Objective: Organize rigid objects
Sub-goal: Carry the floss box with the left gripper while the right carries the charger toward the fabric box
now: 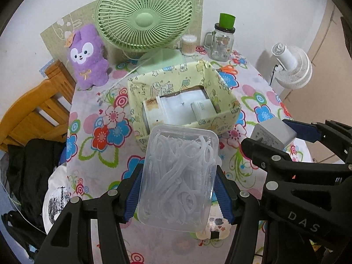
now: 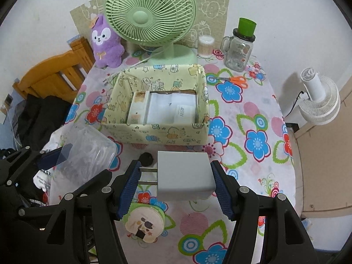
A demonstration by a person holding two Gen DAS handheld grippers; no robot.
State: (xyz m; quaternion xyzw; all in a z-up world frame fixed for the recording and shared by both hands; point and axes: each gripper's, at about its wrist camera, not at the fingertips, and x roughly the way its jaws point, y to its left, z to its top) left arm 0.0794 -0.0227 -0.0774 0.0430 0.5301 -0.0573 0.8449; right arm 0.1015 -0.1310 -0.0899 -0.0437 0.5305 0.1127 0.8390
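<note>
Both tongs are loaded: my left gripper (image 1: 178, 189) pinches the clear floss-pick case (image 1: 179, 178), my right gripper (image 2: 176, 187) the grey charger (image 2: 184, 173). Yellow box (image 2: 154, 132) sits straight ahead, nearer the left.

The left gripper (image 1: 178, 189) clamps a clear plastic box (image 1: 179, 179) full of pale floss picks between its blue pads (image 1: 133, 194), held above the flowered tablecloth (image 1: 101, 132); just beyond it stands a yellow patterned box (image 1: 220, 92) holding white packets; at the right the right gripper (image 1: 280, 132) grips a grey plug adapter (image 1: 274, 133); behind the yellow box stand a green fan (image 1: 145, 14), a purple plush toy (image 1: 88, 57), a tub of cotton swabs (image 1: 188, 45) and a glass jar (image 1: 221, 44) with a green cap.
</note>
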